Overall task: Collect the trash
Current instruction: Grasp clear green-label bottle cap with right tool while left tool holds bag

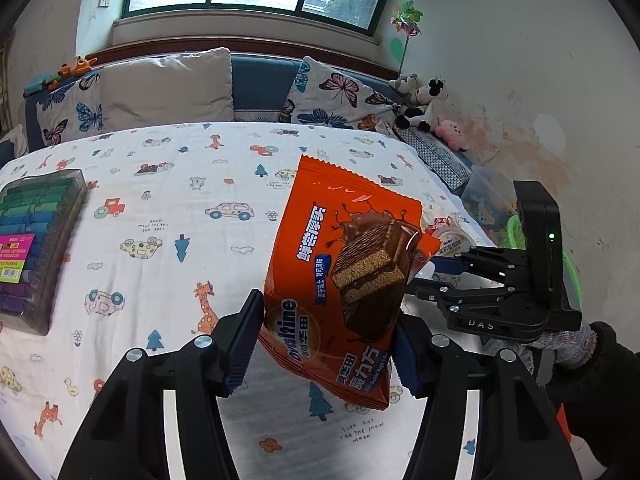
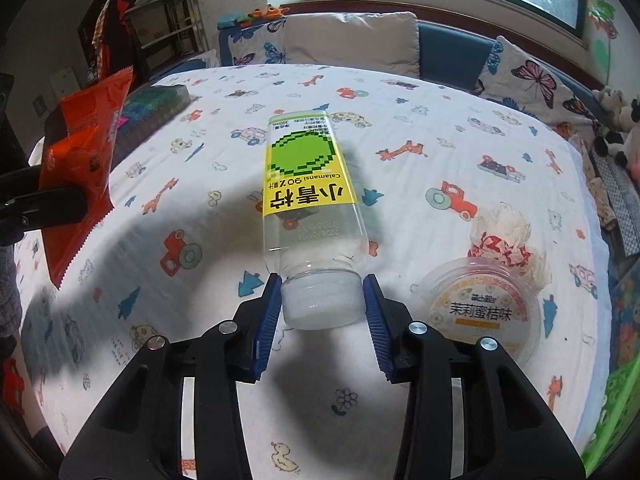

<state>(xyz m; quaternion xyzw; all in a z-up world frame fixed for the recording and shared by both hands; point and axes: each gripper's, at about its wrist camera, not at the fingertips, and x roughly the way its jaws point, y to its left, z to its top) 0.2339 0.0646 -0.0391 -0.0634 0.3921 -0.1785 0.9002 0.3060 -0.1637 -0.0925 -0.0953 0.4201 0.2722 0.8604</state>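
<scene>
An orange Ovaltine snack bag (image 1: 352,264) hangs above the patterned bedsheet (image 1: 160,240), and my left gripper (image 1: 326,344) is shut on its lower part. The same bag (image 2: 84,148) shows at the left edge of the right wrist view. A clear bottle (image 2: 308,184) with a yellow and green label lies on the sheet, its white cap toward me. My right gripper (image 2: 323,292) is shut on that cap, one blue pad on each side. From the left wrist view, the right gripper (image 1: 440,276) is low at the right, behind the bag, and the bottle is hidden.
A clear plastic tub with a printed lid (image 2: 480,304) and a crumpled red and white wrapper (image 2: 504,236) lie right of the bottle. A box of markers (image 1: 36,240) sits at the bed's left. A green basket (image 2: 616,408) stands off the right edge. Pillows and plush toys line the back.
</scene>
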